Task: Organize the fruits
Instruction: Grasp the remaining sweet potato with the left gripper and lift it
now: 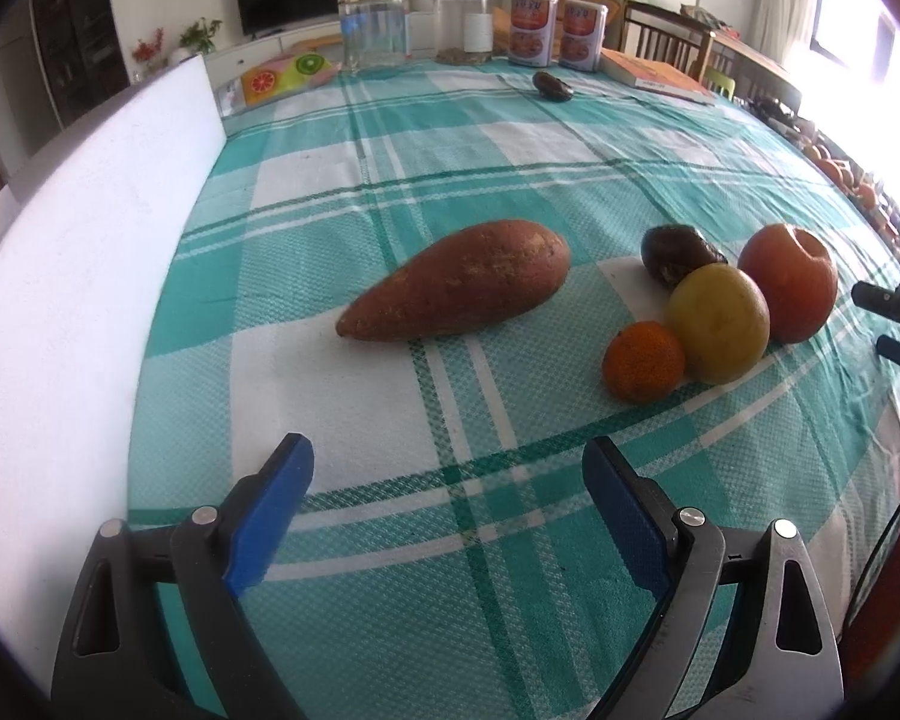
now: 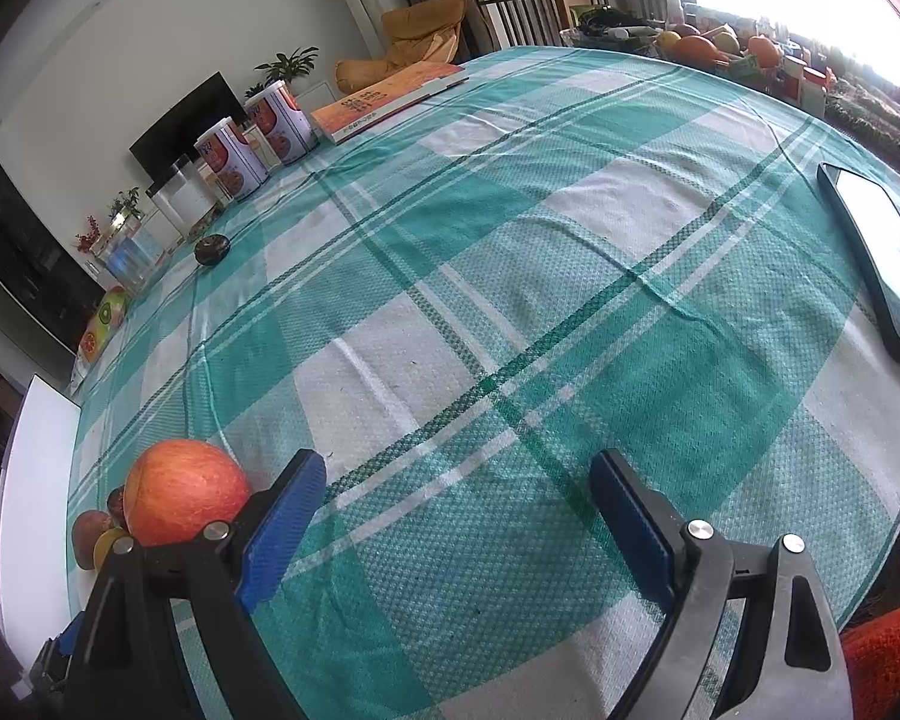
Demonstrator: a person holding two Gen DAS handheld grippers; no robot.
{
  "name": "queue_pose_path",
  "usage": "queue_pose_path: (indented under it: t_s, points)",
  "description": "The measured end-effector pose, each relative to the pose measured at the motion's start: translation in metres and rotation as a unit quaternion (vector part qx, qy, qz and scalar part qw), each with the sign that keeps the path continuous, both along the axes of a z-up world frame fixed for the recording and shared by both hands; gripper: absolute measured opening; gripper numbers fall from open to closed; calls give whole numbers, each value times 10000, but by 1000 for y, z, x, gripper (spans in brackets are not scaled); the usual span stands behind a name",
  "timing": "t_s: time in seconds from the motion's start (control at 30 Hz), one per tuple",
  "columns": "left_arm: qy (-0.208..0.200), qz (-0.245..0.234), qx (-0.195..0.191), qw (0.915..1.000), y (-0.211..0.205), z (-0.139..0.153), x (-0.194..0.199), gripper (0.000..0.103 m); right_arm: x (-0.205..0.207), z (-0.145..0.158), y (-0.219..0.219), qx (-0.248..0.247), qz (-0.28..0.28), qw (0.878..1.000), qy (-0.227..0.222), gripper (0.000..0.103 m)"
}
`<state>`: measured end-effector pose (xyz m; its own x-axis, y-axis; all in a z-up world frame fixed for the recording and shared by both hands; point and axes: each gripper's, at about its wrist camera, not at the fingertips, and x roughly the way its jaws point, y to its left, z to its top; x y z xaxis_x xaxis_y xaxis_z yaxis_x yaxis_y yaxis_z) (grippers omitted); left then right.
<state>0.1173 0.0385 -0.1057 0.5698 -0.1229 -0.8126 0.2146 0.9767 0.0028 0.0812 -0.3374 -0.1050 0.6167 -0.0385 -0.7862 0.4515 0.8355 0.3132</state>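
**Sorting the fruit pile, both tongs still empty**

Looking at the fruit first: we've got a tight little cluster on the teal checked worktop [image 1: 450,138]. The red apple [image 1: 789,282] sits at the right end, touching the yellow fruit [image 1: 719,324], with a small orange [image 1: 645,371] just in front of that and a dark wrinkled fruit [image 1: 678,255] tucked behind. The sweet potato [image 1: 456,282] lies on its side to the left, near the group but apart from it. One more dark fruit [image 1: 552,86] sits alone far back, near the jars.

Our left tongs [image 1: 450,480] hover short of the pile, spread wide, nothing between them. Right tongs [image 2: 457,489] are just as wide and just as empty, with the apple just beside their left finger.

Our guess for doing this well: take an outer piece first, probably the apple or the small orange, since the cluster touches and a careless grab could roll the neighbours. Come down centred over the round body and close gently. The sweet potato looks like an across-the-middle grip.

What we can't tell: where the fruit is meant to end up. No bowl or tray is obvious near the pile. The white board [image 1: 90,240] on the left is cut off by the frame, and the window glare washes out the far right. From the right wrist the cluster is mostly hidden behind the apple.
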Motion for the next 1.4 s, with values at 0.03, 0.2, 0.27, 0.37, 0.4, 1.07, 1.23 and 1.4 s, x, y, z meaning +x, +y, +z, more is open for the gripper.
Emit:
queue_pose_path:
  t_s: [0.03, 0.2, 0.27, 0.37, 0.4, 1.07, 1.23, 1.4]
  points:
    - [-98, 44, 74, 9999, 1, 6, 3, 93, 0, 0, 0, -1, -5, 10000, 2, 90]
    - [-37, -28, 794, 9968, -10, 11, 36, 92, 0, 0, 0, -11, 3, 10000, 8, 90]
    - [130, -244, 802, 9964, -17, 4, 50, 91, 0, 0, 0, 16, -6, 10000, -9, 90]
    - [209, -465, 868, 9949, -28, -4, 64, 91, -1, 0, -1, 71, -22, 10000, -39, 90]
    - [180, -478, 824, 9953, -30, -3, 66, 90, -2, 0, -1, 82, -27, 10000, -45, 90]
    - [805, 347, -476, 9950, 13, 1, -5, 46, -3, 4, -1, 272, 103, 9992, -263, 90]
    - [596, 308, -514, 9964, 15, 2, -12, 54, -3, 10, 7, 275, 361, 9979, -468, 90]
    - [537, 321, -524, 9967, 17, 2, -11, 57, -13, 34, 45, 44, 1375, 9837, -1155, 90]
